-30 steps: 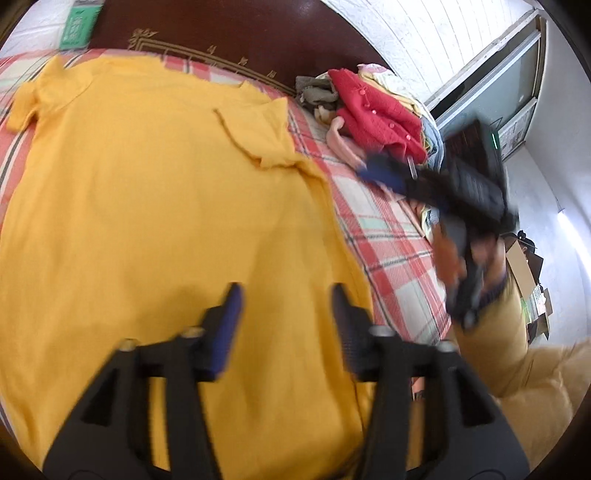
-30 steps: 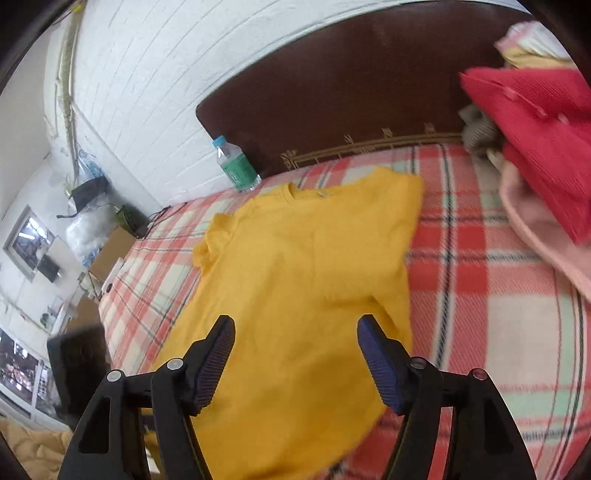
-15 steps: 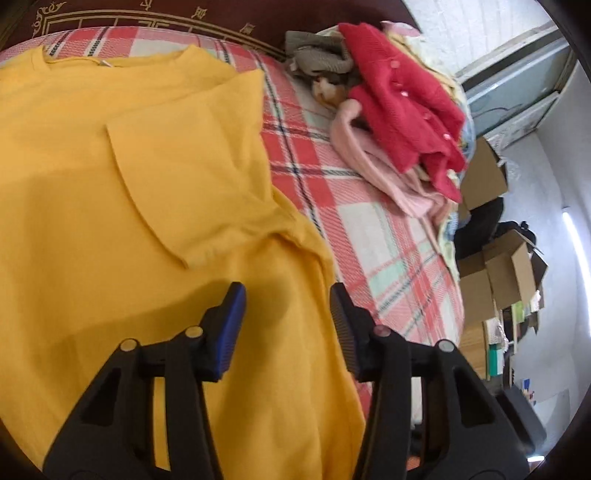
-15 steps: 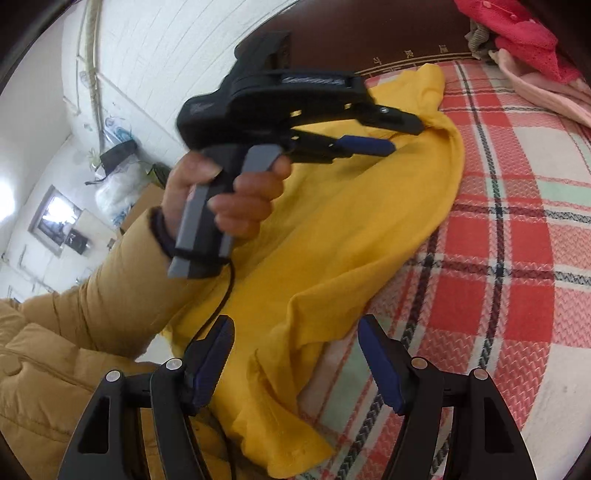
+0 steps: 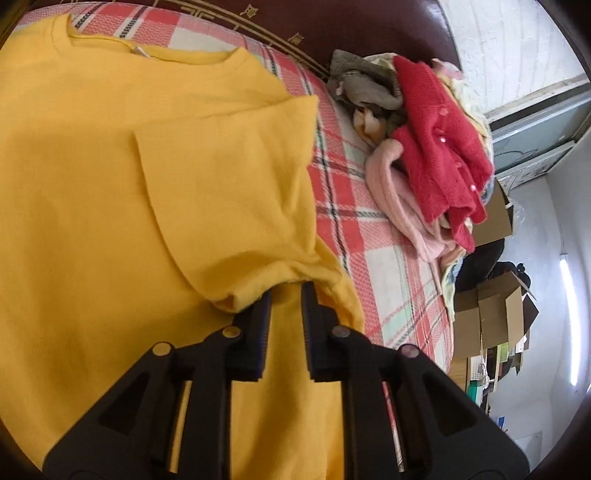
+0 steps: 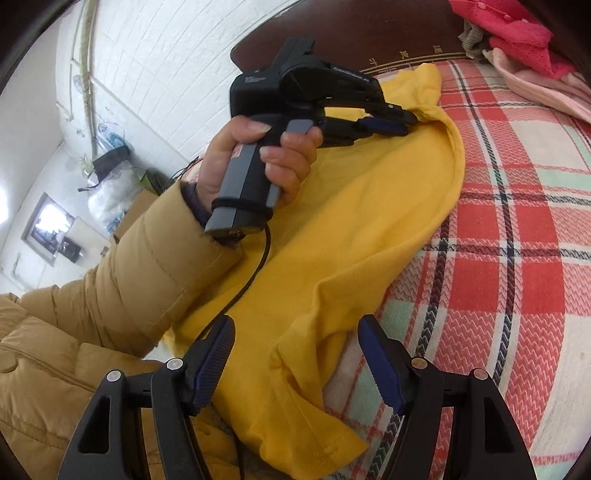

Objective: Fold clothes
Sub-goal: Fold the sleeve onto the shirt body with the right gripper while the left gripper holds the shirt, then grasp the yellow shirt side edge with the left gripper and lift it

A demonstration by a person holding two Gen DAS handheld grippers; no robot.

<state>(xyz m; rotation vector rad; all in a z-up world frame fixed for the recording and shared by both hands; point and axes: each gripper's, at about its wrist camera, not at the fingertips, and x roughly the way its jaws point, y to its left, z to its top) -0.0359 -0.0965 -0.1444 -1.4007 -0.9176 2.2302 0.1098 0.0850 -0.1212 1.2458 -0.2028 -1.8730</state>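
Yellow T-shirt [image 5: 110, 229], spread across plaid bedspread [image 5: 373, 236] below dark headboard [image 5: 369, 29]; right sleeve [image 5: 229, 192] already folded inward over the chest, neckline toward the headboard.

Handling, as judged: light, limp knit; no stiffness, so any lifted edge likely to sag and drag the layers beneath. Not fragile, not slippery against ribbed pads. Best taken at hems and fold corners, pinching all layers together; two holds along one side, well apart, needed to carry a straight fold line.

Left gripper [image 5: 286, 295] at the armpit fold beside the folded sleeve, jaws closing, narrow gap remaining, a ridge of yellow cloth bunched at the tips; firm contact of the pads not evident. Seen also from the right wrist view, held in left hand [image 6: 258, 162], tips at the gathered side edge.

Right gripper [image 6: 295, 332] near the bottom hem corner [image 6: 317, 439], jaws spread wide, yellow cloth lying between them but unpinched.

Appearance: plain saturated yellow, ribbed crew neck, stitched hem, soft wrinkles along the side; side edge rumpled rather than straight. Tan padded sleeve [image 6: 122, 280] of the person at lower left.

Pile of unfolded garments [image 5: 432, 158], red and pink among them, at the bed's far corner, well apart from the shirt.
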